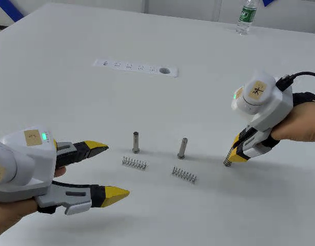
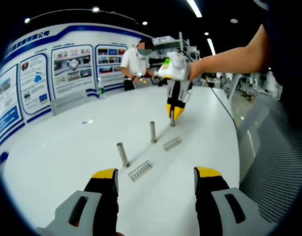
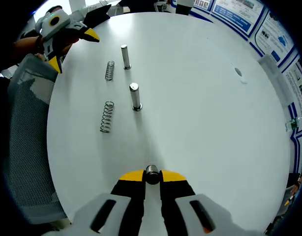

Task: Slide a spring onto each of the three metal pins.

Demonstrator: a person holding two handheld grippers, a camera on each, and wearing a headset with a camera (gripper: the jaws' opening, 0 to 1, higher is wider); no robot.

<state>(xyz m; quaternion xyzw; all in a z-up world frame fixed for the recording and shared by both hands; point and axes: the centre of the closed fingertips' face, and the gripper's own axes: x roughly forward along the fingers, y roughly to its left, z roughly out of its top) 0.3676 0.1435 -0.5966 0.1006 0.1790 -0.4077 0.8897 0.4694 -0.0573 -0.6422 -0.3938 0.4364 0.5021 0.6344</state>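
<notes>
Head view: right gripper point(image 1: 233, 155) at 3 o'clock, jaws clamped on spring-sleeved pin point(image 1: 228, 159). Left gripper point(image 1: 112, 171) at 8 o'clock, jaws apart. Centre: bare pin point(image 1: 135, 142), loose spring point(image 1: 134, 163) at its 6 o'clock; second bare pin point(image 1: 182, 147), second loose spring point(image 1: 184, 175) likewise.

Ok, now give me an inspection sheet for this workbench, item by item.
Surface: white table, smooth and level.
Job's things: first pin and second pin stand upright and bare. First loose spring and second loose spring lie flat in front of them. Third pin carries a fitted spring.
Clutter: power strip; water bottle at the far edge.
Grippers: left tongs open, held above the table; right tongs closed round the third pin.
Cables: black cable runs from the right tongs.
Surroundings: display boards; a person stands beyond the table.
</notes>
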